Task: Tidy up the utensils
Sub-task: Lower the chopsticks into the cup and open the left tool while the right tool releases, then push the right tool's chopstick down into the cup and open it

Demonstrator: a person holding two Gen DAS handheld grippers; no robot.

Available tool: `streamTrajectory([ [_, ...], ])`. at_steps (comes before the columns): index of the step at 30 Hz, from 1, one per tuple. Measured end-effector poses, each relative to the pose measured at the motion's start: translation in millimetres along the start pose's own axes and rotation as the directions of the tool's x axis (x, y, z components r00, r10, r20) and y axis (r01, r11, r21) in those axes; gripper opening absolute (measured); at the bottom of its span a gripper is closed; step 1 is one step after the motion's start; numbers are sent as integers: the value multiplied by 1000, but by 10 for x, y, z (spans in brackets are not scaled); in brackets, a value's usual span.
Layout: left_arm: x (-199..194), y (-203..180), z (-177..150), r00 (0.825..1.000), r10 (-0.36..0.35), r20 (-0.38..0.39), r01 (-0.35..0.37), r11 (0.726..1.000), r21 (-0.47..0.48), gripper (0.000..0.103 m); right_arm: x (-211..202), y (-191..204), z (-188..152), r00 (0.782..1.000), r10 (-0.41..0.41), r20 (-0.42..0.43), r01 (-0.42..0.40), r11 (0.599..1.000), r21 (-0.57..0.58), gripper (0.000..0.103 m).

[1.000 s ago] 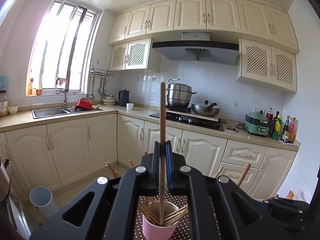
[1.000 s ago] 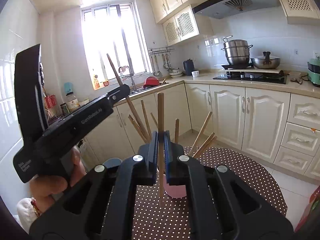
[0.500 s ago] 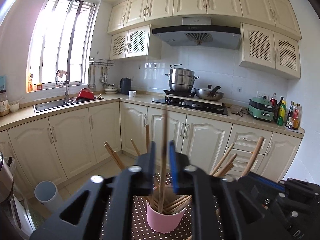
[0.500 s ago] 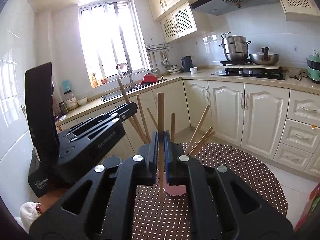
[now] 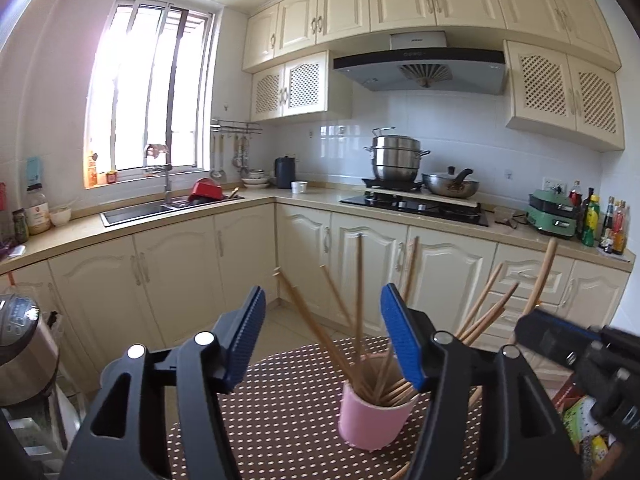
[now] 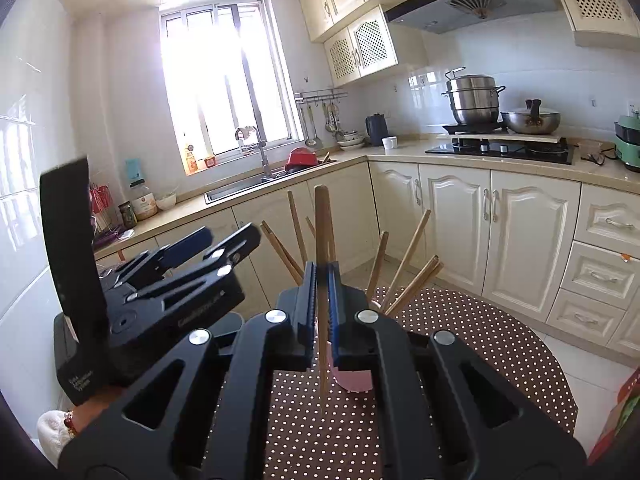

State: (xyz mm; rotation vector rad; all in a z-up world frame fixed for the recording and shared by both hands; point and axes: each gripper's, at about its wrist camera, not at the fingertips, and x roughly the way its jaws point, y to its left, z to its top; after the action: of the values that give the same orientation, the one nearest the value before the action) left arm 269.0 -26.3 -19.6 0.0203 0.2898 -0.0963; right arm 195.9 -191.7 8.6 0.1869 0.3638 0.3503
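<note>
A pink cup (image 5: 374, 420) stands on the brown polka-dot table (image 5: 280, 412) and holds several wooden chopsticks (image 5: 486, 304) fanned outward. My left gripper (image 5: 322, 336) is open and empty, its blue pads (image 5: 246, 336) wide apart above and behind the cup; one upright chopstick (image 5: 359, 288) stands in the cup between them. My right gripper (image 6: 322, 304) is shut on a single wooden chopstick (image 6: 322, 224), held upright just in front of the pink cup (image 6: 354, 382), its lower tip above the table. The left gripper also shows in the right wrist view (image 6: 224, 240).
The table (image 6: 480, 344) is round with edges near cream floor cabinets (image 6: 452, 224). A metal appliance (image 5: 20, 344) stands at the left. A colourful package (image 5: 588, 424) lies at the table's right. Counter, sink and stove run along the far walls.
My left gripper has opened and let go of its chopstick, which now stands in the pink cup. My right gripper still holds its chopstick and has barely moved.
</note>
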Motion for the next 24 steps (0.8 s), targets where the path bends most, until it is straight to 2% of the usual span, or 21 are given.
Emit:
streamTrajectory([
  [10, -156, 420, -160, 993, 112, -49, -113, 993, -20, 61, -20, 186, 175, 996, -38, 79, 42, 998, -47, 6],
  [17, -262, 760, -212, 985, 167, -49, -170, 984, -52, 61, 2, 391, 294, 975, -112, 190, 136, 983, -123, 6],
  [24, -344, 878, -265, 977, 212, -37, -214, 975, -58, 61, 146, 396, 355, 966, -133, 222, 163, 979, -120, 6],
])
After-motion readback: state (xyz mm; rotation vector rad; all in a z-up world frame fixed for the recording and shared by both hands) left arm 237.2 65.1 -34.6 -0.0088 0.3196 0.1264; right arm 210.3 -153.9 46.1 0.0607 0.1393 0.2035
